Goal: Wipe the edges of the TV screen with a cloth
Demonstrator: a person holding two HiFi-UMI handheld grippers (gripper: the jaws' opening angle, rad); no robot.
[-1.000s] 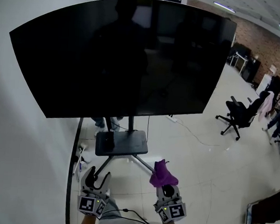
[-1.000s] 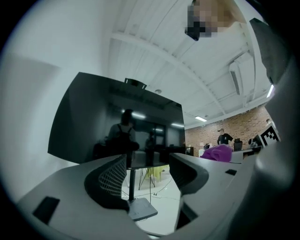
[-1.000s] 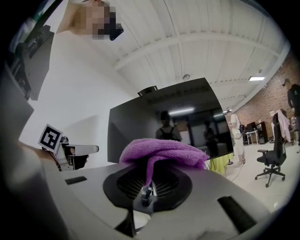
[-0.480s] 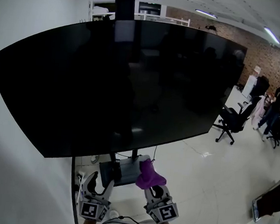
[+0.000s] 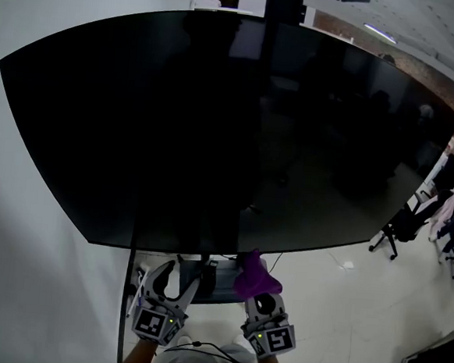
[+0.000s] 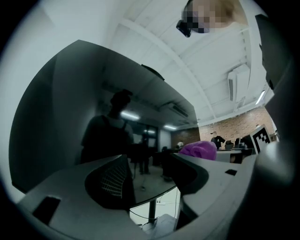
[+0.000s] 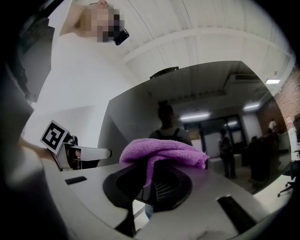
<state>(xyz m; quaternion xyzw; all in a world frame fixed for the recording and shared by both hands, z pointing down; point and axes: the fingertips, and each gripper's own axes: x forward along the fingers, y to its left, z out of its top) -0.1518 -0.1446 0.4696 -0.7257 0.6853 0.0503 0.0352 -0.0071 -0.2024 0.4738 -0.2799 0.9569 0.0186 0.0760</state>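
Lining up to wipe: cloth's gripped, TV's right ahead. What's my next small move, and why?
Probably lift the right gripper slightly so the purple cloth meets the bottom edge of the TV screen; the cloth sits just under that edge, apparently short of it.

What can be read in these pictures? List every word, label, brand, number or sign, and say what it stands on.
No readable text anywhere.
TV screen: black, with no brand or label showing.
Cubes on the left gripper and right gripper: square black-and-white marker patterns only, no letters or numbers.
Cloth: plain purple, no tag visible.
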